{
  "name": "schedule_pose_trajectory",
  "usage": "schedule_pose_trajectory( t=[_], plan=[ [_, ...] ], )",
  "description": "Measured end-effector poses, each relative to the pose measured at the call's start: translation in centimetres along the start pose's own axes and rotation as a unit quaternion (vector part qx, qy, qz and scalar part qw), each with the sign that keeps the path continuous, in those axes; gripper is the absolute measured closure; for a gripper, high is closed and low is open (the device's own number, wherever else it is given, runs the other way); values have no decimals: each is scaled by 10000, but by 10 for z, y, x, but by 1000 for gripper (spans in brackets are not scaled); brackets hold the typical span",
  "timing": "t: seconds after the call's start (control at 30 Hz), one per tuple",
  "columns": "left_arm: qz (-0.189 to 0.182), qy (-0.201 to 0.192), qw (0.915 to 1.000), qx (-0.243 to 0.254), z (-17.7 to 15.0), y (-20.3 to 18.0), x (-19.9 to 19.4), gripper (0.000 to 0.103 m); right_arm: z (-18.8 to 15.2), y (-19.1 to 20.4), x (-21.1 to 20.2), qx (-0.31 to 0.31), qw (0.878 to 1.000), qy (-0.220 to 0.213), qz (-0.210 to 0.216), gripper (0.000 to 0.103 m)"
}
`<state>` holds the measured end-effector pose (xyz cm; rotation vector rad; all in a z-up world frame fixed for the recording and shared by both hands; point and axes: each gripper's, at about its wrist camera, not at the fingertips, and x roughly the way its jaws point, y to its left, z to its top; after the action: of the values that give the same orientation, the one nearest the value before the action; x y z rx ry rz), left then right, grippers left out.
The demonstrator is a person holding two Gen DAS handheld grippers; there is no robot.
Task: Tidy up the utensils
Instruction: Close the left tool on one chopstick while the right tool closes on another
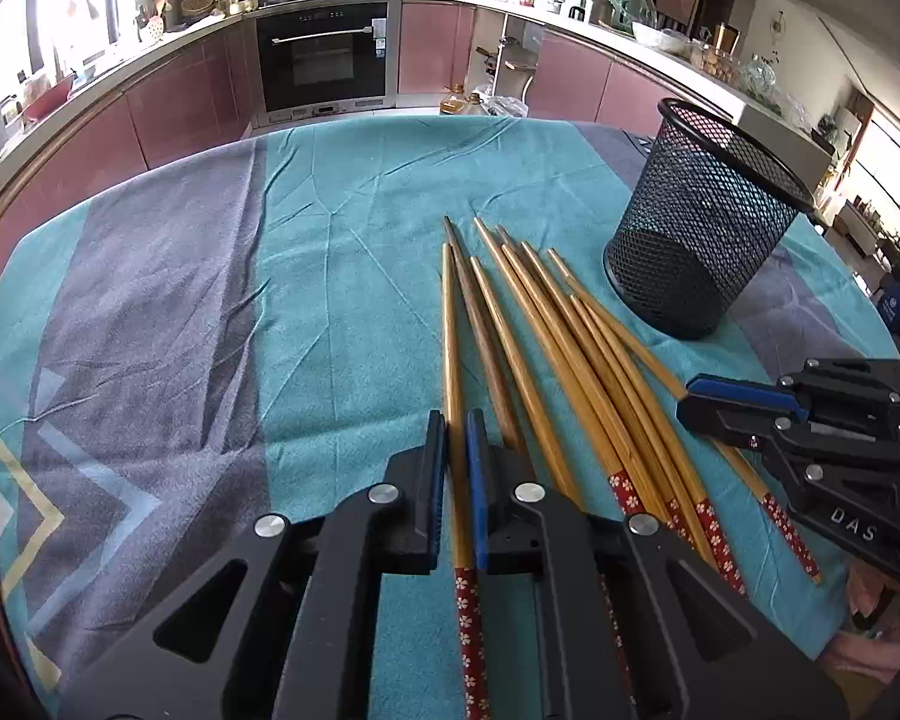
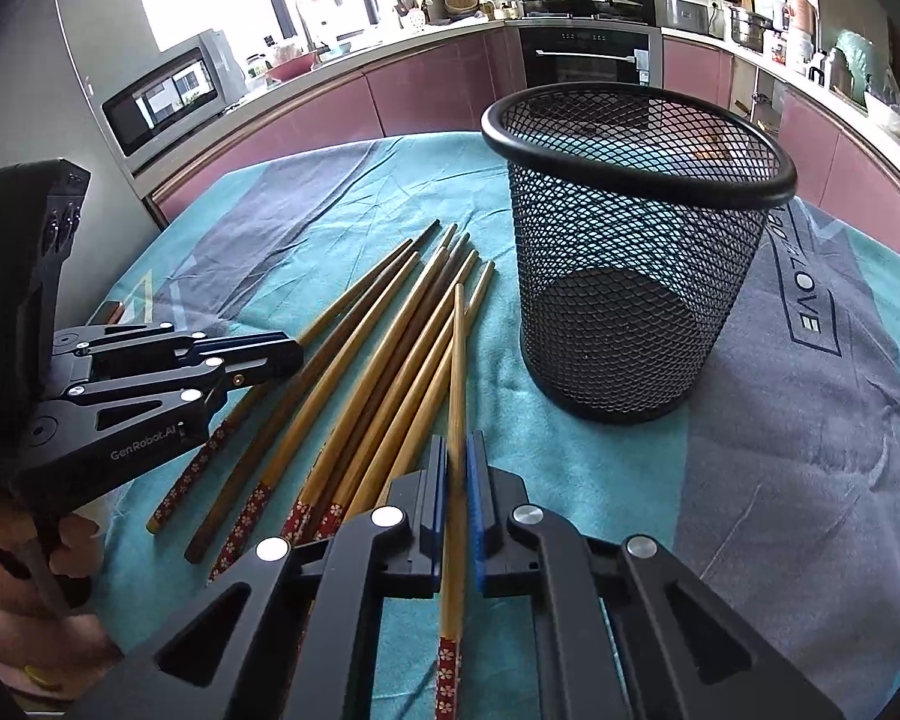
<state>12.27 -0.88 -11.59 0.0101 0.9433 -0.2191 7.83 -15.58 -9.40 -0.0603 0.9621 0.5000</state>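
Several wooden chopsticks point(image 1: 576, 354) with red floral ends lie fanned on the teal tablecloth; they also show in the right wrist view point(image 2: 384, 372). A black mesh cup point(image 1: 699, 228) stands upright to their right; it also shows in the right wrist view point(image 2: 630, 252) and looks empty. My left gripper point(image 1: 456, 438) is shut on one chopstick point(image 1: 452, 324) at the left of the fan. My right gripper point(image 2: 456, 462) is shut on another chopstick point(image 2: 458, 354) at the right of the fan. Each gripper shows in the other's view: the right gripper point(image 1: 690, 399), the left gripper point(image 2: 297, 354).
The table is round, with a teal and grey cloth point(image 1: 210, 312) that reaches its edges. Kitchen counters with pink cabinets and an oven point(image 1: 324, 54) stand behind. A microwave point(image 2: 168, 90) sits at the left.
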Motion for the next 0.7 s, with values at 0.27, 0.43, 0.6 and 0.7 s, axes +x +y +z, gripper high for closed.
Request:
schedule_pose_trajectory(
  t=[0.27, 0.43, 0.6, 0.7],
  plan=[
    [50, 28, 9999, 137, 10, 0, 7, 89, 1, 6, 5, -232, 9996, 33, -134, 95],
    [18, 30, 10000, 0, 15, 3, 8, 96, 1, 7, 0, -240, 9997, -48, -90, 97],
    [-40, -58, 10000, -44, 11, 6, -3, 96, 3, 9, -16, -291, 9992, -266, 27, 97],
    [-137, -182, 9997, -53, 12, 8, -16, 96, 4, 11, -29, -354, 9983, -452, 108, 97]
  ],
)
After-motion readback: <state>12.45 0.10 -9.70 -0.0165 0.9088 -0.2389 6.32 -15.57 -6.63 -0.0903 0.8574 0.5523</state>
